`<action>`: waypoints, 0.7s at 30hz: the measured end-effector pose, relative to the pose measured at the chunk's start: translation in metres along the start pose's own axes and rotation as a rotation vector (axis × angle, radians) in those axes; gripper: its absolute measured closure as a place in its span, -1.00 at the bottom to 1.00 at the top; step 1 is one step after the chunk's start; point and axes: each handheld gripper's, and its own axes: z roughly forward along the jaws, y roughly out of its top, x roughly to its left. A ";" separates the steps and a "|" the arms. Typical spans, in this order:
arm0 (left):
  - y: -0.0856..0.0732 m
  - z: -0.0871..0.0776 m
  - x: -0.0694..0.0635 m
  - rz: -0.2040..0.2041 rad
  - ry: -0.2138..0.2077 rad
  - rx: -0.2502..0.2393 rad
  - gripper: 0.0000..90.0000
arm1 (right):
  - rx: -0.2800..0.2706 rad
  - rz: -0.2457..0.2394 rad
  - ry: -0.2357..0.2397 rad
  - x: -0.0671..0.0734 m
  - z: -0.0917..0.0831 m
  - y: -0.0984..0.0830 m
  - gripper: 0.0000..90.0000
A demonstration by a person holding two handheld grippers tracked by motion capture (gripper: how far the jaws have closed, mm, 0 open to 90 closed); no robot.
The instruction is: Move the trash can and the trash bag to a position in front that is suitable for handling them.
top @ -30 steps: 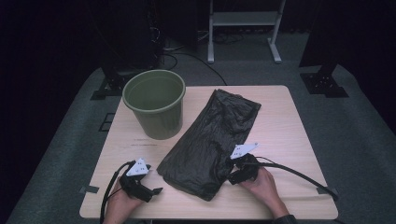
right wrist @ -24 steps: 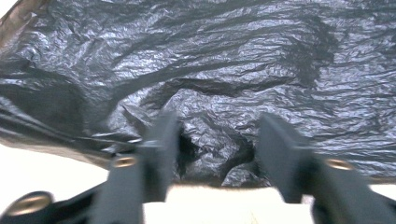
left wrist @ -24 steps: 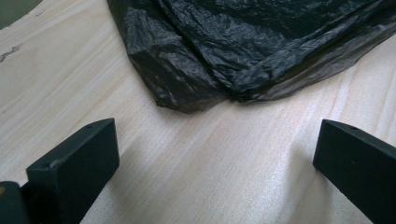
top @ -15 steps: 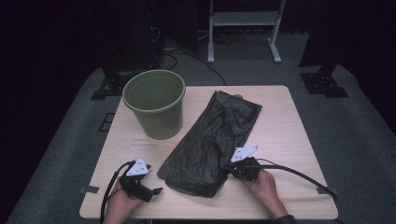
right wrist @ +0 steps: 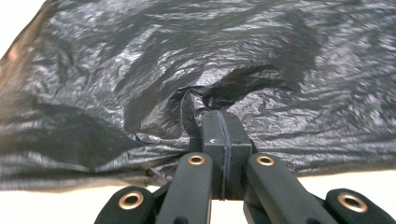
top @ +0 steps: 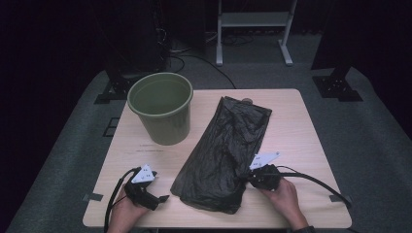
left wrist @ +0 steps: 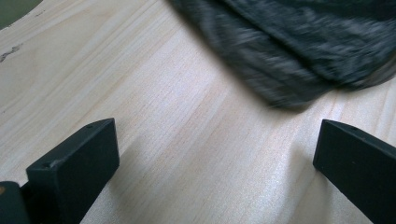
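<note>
Bag lies flat on bench, right of bucket. Thin, limp, slippery film; likely light, bunches easily. Right claw has just closed, pinching a fold at bag's right edge. Left claw wide, nothing between.

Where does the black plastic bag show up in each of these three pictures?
High view: the black plastic bag lies slantwise across the middle of the table, right of the green bucket.
Left gripper view: its blurred edge crosses the top right.
Right gripper view: it spreads across the upper picture, pinched by the right gripper.
Shared landmark: the pale wooden table.
</note>
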 end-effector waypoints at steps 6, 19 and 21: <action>0.000 0.000 0.000 -0.001 0.001 0.000 -1.00 | 0.016 0.030 -0.040 -0.007 -0.018 -0.016 0.99; 0.000 0.000 0.000 -0.002 0.003 0.000 -1.00 | 0.012 0.110 -0.129 -0.029 -0.057 -0.049 0.99; 0.000 0.000 0.000 -0.003 0.003 0.000 -1.00 | 0.014 0.126 -0.149 -0.034 -0.064 -0.057 0.99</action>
